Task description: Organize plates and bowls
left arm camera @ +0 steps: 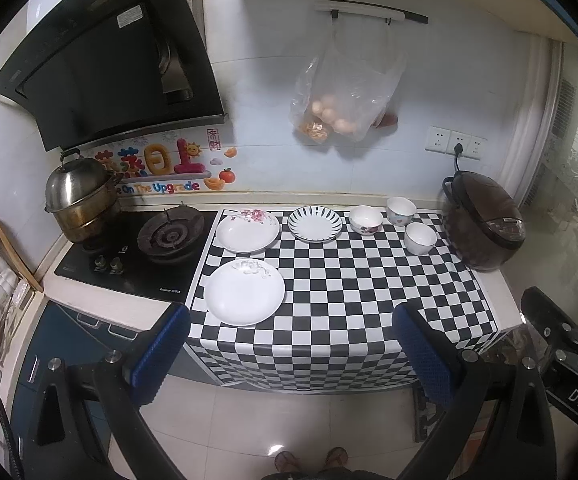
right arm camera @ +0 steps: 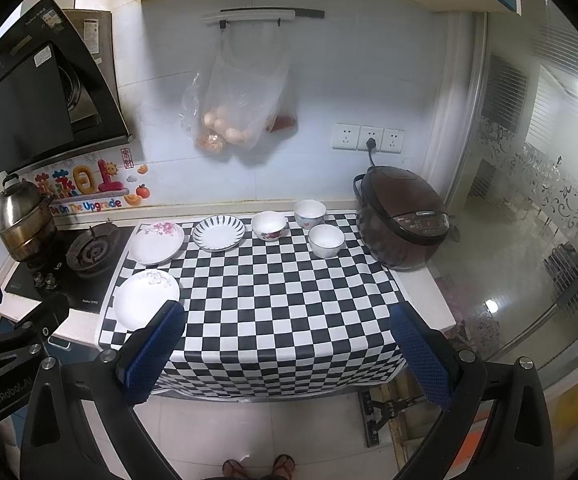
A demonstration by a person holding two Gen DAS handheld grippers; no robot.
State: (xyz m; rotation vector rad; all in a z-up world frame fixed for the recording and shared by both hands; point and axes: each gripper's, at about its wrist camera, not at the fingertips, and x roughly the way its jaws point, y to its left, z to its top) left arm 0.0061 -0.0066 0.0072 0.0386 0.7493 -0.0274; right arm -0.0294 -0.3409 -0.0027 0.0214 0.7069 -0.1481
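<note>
Checkered cloth on the counter carries three plates and three bowls, all upright with their open sides up.

Near the stove lie two white plates: the near plate and behind it the pink-flower plate. Right of that one sits the striped plate, then the flower bowl, the far bowl and the plain bowl, close to the rice cooker. Being round, they show no long axis. Left gripper and right gripper hover before the counter edge, tilted down, jaws spread fully wide, holding nothing.
</note>
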